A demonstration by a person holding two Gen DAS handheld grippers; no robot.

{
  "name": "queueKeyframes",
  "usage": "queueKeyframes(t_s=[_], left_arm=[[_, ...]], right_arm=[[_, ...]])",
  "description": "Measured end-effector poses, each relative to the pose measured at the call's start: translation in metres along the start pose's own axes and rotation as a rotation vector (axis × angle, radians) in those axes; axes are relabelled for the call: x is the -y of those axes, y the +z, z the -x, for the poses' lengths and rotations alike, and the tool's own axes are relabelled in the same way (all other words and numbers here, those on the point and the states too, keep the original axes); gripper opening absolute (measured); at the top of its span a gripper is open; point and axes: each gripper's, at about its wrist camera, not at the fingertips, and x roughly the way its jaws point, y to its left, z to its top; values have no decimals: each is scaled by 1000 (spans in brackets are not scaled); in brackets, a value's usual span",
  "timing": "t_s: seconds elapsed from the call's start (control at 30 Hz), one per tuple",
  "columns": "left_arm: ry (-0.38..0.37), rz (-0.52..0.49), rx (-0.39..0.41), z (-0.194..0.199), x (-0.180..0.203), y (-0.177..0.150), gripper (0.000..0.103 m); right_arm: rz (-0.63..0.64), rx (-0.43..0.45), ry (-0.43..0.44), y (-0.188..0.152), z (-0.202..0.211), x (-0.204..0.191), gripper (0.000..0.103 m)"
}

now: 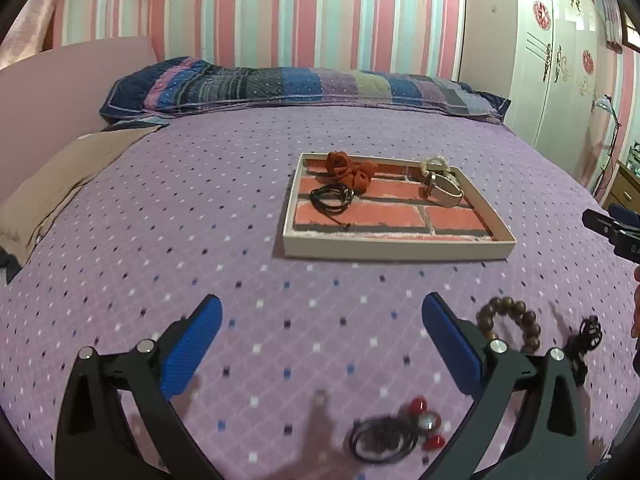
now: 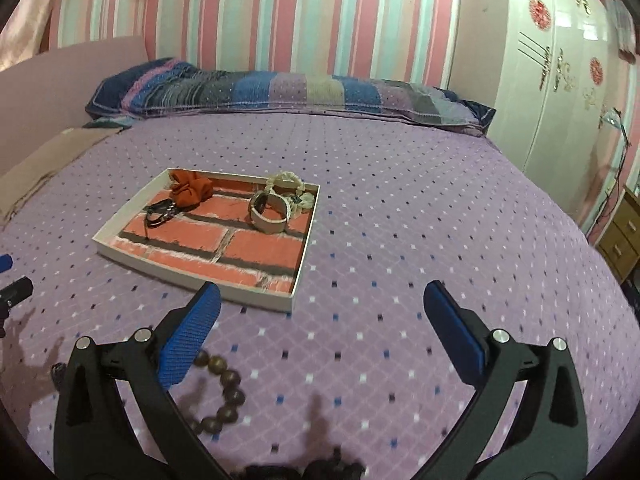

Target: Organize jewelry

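hovering over the purple dotted bedspread, the left gripper has its blue pads spread wide with nothing between them, and the right gripper stands just as wide and empty. ahead of both lies a shallow white tray with a brick-pattern floor, flat on the bed; inside it sit an orange scrunchie at the far left corner, a coil of black cord just in front of it, and a pale strap bracelet with a cream beaded piece behind it on the right side. still loose on the bedspread near the grippers are a brown wooden bead bracelet, partly hidden behind the left gripper's right finger, a small dark tangled piece further right, and a blurred black hair tie with red beads low between the left gripper's arms. in the right wrist view the bead bracelet curls beside that gripper's left finger, whose tip overlaps the tray's near edge. a striped patchwork pillow runs along the head of the bed below striped wallpaper, a tan cushion lies at the left, and a white wardrobe stands at the right
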Motion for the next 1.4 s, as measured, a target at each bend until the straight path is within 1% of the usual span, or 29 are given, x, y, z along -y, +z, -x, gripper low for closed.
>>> queueKeyframes(t_s=[0.1, 0.17, 0.4, 0.47, 0.57, 0.67, 0.73, 0.9, 1.07, 1.13, 1.2, 1.4], left_arm=[[-2, 16, -6, 11, -3, -13, 98], [-7, 37, -6, 19, -7, -21, 98], [2, 51, 7, 43, -14, -40, 98], [-5, 61, 15, 47, -15, -43, 98], [4, 67, 22, 52, -14, -48, 98], [5, 63, 33, 55, -12, -54, 98], [11, 55, 37, 56, -9, -59, 98], [-2, 45, 36, 55, -6, -68, 98], [-24, 66, 5, 47, -8, -77, 98], [-33, 80, -16, 42, -10, -81, 98], [-42, 85, -38, 37, -12, -84, 98], [-41, 86, -87, 24, -19, -87, 98]], right_arm=[[-40, -14, 26, -17, 9, 2, 99], [-58, -11, 27, -31, 18, 3, 99], [-89, 35, -20, -60, 51, 15, 99], [-101, 45, -31, -66, 60, 21, 99], [-111, 54, -43, -75, 69, 26, 99], [-102, 68, -64, -86, 77, 27, 99], [-89, 66, -73, -93, 78, 25, 99], [-70, 63, -90, -113, 78, 21, 99], [-67, 38, -98, -128, 70, 18, 99], [-49, 22, -121, -134, 65, 14, 99], [-49, 9, -119, -137, 59, 12, 99], [-78, -19, -114, -141, 47, 15, 99]])
